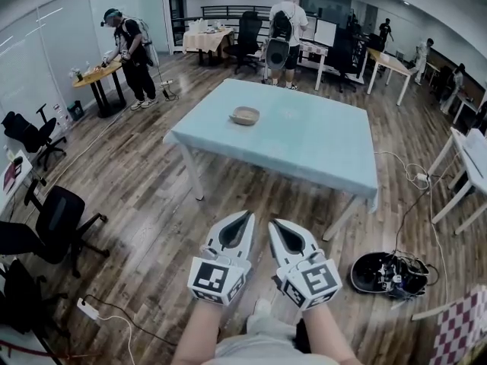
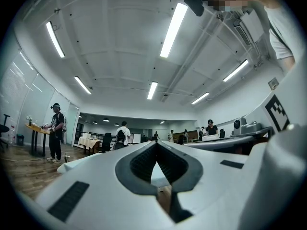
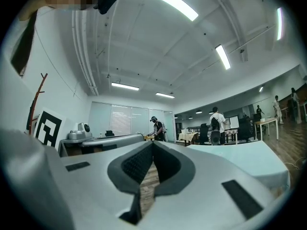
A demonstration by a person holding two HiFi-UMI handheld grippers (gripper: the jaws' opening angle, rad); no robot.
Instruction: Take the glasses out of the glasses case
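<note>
The person holds both grippers close to the body, side by side above the wooden floor, well short of the table. The left gripper points forward with its fingers pressed together at the tips and nothing between them; the right gripper sits just beside it, its fingers likewise closed tip to tip on nothing. A black office chair stands off to the left, and a black bag with cables lies on the floor to the right. Farther ahead stands the table, its pale blue tabletop bare but for the glasses case, a small tan oval lying toward the far left part; whether the glasses are inside cannot be told. Beyond it, one person stands at a small round table on the left, and another with a backpack stands at the desks at the back.
</note>
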